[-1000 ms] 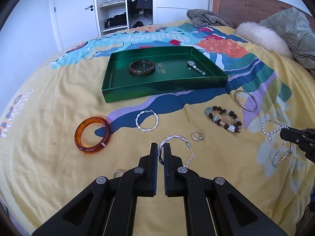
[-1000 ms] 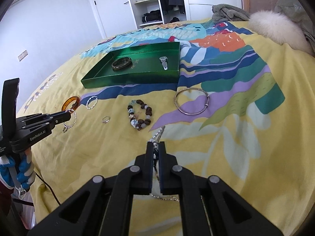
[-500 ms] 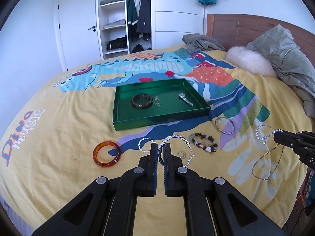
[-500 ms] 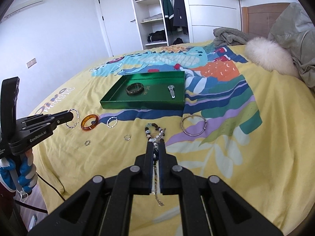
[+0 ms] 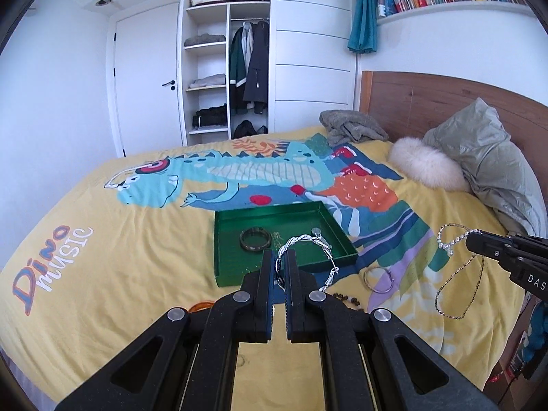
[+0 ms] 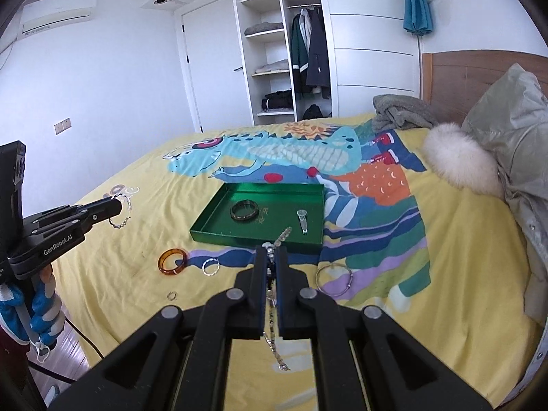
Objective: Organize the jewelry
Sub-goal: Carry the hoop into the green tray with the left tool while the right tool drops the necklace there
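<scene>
My left gripper (image 5: 280, 257) is shut on a twisted silver hoop (image 5: 308, 241), held high over the bed. My right gripper (image 6: 272, 251) is shut on a rhinestone chain necklace (image 6: 274, 322) that dangles below its fingers; in the left wrist view the same necklace (image 5: 459, 281) hangs from the right gripper's tip. A green tray (image 6: 219, 234) lies on the yellow bedspread and holds a dark bangle (image 6: 244, 211) and a small silver piece (image 6: 302, 221). An amber bangle (image 6: 172, 261), a second twisted hoop (image 6: 210, 267), a small ring (image 6: 171, 295) and a silver bangle (image 6: 334, 279) lie on the bedspread.
A beaded bracelet (image 5: 346, 298) lies partly hidden behind my left fingers. A fur cushion (image 6: 459, 161), a grey-green jacket (image 6: 507, 130) and a grey folded cloth (image 6: 400, 111) lie by the headboard. A gloved hand (image 6: 37, 308) holds the left gripper's handle.
Both grippers have risen well above the bed, each carrying its piece; the hoop and the necklace have come off the bedspread and the views now take in the wardrobe.
</scene>
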Available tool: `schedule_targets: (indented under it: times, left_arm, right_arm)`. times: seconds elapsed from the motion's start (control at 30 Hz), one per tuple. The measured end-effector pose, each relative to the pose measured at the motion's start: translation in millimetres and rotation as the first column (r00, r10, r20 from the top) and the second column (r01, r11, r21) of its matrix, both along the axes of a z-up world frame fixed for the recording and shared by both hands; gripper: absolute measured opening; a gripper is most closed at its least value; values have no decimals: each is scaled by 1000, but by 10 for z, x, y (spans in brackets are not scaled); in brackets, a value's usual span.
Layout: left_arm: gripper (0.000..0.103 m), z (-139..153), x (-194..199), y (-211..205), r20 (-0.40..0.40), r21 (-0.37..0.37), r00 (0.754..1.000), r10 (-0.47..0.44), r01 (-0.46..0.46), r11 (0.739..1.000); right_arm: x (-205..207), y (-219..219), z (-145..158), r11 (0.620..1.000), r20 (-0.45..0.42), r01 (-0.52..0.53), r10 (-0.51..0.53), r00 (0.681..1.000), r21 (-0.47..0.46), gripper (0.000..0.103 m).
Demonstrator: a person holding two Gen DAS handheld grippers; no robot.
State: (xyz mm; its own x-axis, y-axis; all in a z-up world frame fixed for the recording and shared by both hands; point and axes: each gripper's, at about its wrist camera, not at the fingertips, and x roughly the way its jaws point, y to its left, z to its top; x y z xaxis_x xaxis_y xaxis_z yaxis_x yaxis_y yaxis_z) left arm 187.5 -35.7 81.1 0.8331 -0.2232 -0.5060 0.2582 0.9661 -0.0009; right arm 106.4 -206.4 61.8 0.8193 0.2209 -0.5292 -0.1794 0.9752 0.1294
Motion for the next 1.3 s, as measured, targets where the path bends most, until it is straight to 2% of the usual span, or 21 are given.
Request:
schedule_targets:
  times: [0.27,0.4,0.53,0.73,0.97,1.17,1.3]
  left_arm:
    - [5,379,403,149,47,-1,998,39,-39,999]
    - [5,298,768,188,19,7,998,60,-61,998]
    - [5,5,1214,193,-44,26,996,73,-72,997]
    - [5,-687,1867,163,-170,54,981,98,-90,994]
    - [5,-1499,2353,78,-297,90,947,120,-98,991]
    - [5,-1858,2501,-54,-354,102,929,108,-77,992]
    - [5,-1981,2576,-68,-380,114,917,120,-82,990]
  right_arm:
    - [494,146,487,1000,52,-16,17,999,-16,4]
    - [870,263,565,999,55,-28,30,998,-21,4]
    - [1324,363,483,999,32,-36,37,999,-22,4]
    - [2075,511,73,999,-26,-44,44,999,3,4]
    - [2654,710,-686,996,-123,-82,87,989,41,4]
    - [2896,621,-1267,996,-226,-54,69,972,73,4]
    - [2997,454,-1515,999,-273,-2,15,962,50,4]
